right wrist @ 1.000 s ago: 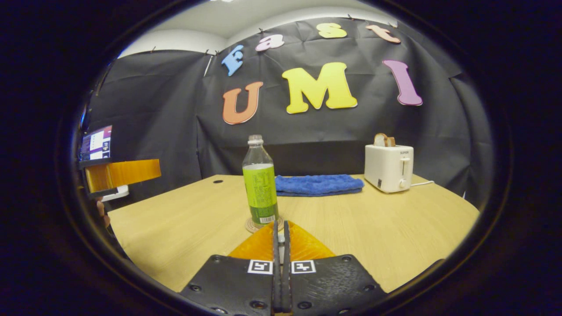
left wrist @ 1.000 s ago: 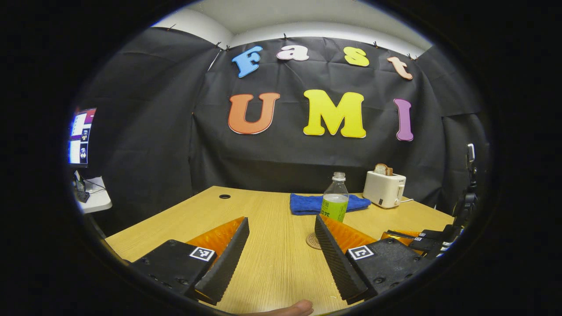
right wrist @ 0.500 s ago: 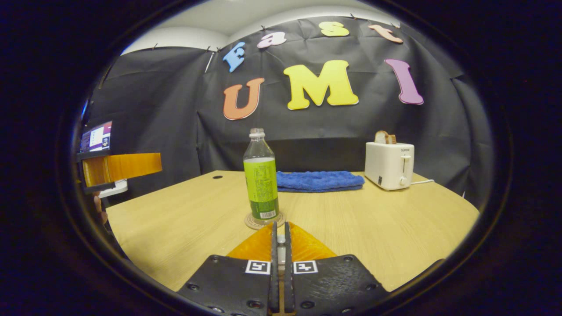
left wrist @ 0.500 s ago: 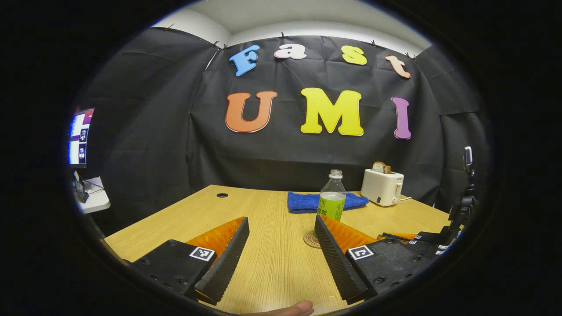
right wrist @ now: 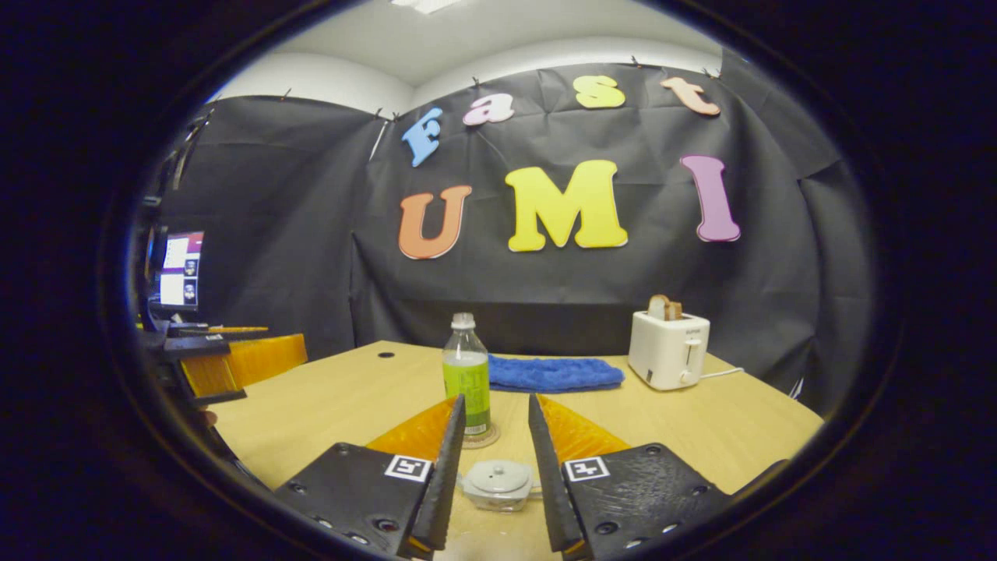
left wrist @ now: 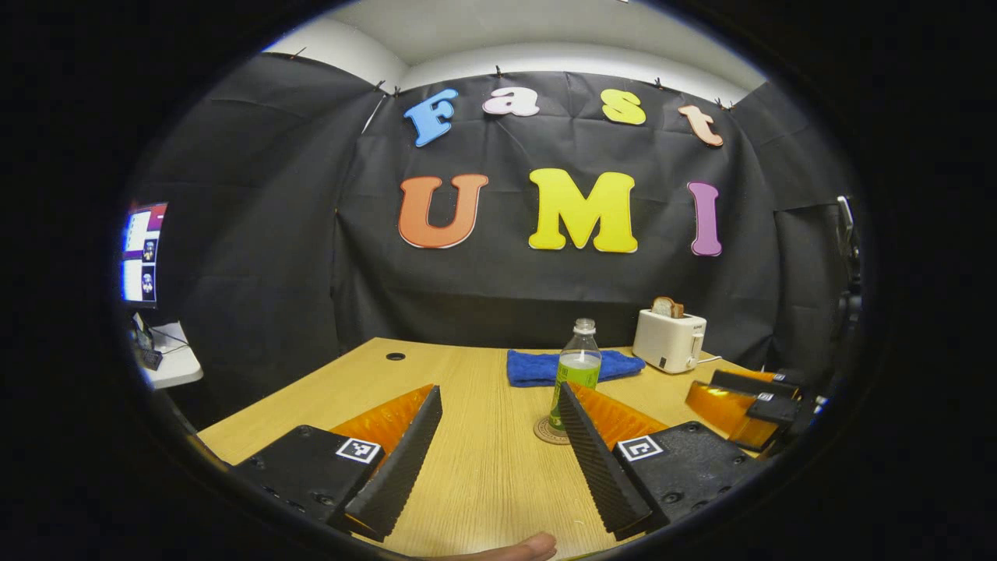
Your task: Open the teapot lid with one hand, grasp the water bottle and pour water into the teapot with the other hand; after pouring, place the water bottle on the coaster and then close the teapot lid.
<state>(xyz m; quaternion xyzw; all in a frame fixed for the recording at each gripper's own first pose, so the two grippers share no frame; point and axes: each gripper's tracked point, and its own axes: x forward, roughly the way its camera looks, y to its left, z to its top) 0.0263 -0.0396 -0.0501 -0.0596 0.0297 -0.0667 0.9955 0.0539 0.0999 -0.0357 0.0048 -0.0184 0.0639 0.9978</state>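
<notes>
Nearest in the right gripper view, the teapot (right wrist: pixel 498 485) is seen low on the table (right wrist: pixel 701 425), directly ahead of the right claw (right wrist: pixel 492 467) and framed between its two fingers, which are held apart with nothing clamped between them. The lid (right wrist: pixel 498 475) is seen seated on the pot, its small knob upright and centred in the gap; whether the fingers are at the knob's height or above it cannot be told. The pot is judged to be filled and closed, the lid released, so that little of the task is left.

Just beyond the teapot, along the same line, the water bottle (right wrist: pixel 466 374) is seen standing upright on the round coaster (right wrist: pixel 483 438), its long axis vertical, with liquid in its lower part and no cap visible on its neck.

In the left gripper view the left claw (left wrist: pixel 498 436) is likewise held wide apart and empty, and the water bottle (left wrist: pixel 575 374) is seen ahead and a little to the right, partly hidden behind one finger. Of the two, the right claw is judged the nearer to the teapot.

Farther back a blue towel (right wrist: pixel 553 372) is laid flat, and a white toaster (right wrist: pixel 668 351) with bread is set near the table's far edge
</notes>
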